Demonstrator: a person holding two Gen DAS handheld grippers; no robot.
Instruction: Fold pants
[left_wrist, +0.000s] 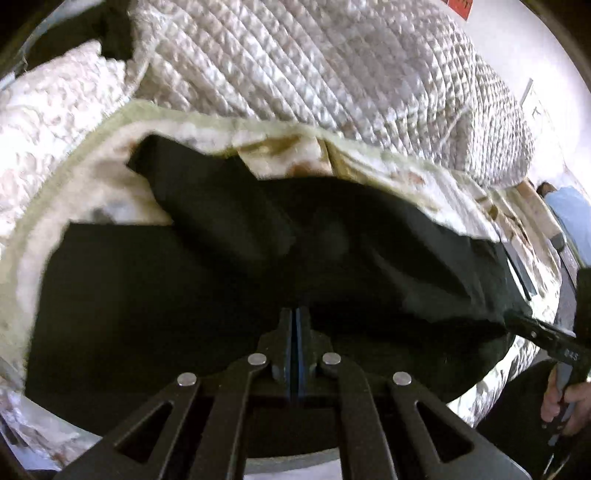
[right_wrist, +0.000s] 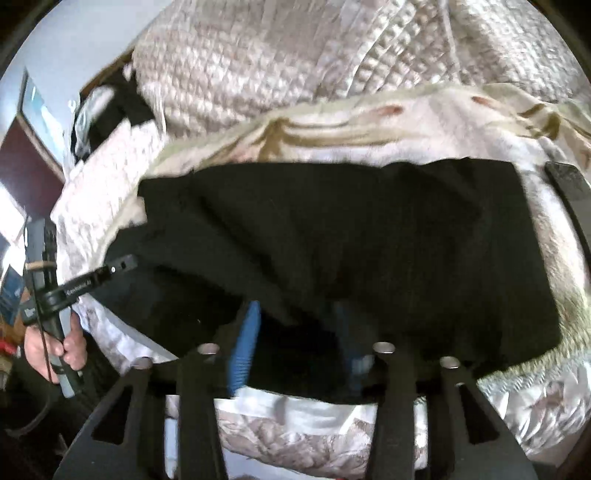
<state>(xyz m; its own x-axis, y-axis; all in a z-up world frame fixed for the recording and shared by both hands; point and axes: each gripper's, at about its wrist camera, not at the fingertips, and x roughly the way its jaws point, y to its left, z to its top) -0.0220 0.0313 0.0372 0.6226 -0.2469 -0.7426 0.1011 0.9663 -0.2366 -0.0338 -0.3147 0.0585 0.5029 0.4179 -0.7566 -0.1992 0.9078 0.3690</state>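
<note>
Black pants lie spread on a bed over a pale patterned sheet, with one layer folded back into a raised ridge. My left gripper is shut, its blue pads together on the near edge of the pants. The right wrist view shows the left gripper at the cloth's left edge, with a hand on its handle. My right gripper stands open; its blue pads are apart, with the black pants draped over and between them. Its tip touches the pants' right end.
A white quilted blanket is bunched across the far side of the bed. A dark flat object lies on the sheet right of the pants. Dark clothes sit at the far left corner. The bed's near edge runs just under both grippers.
</note>
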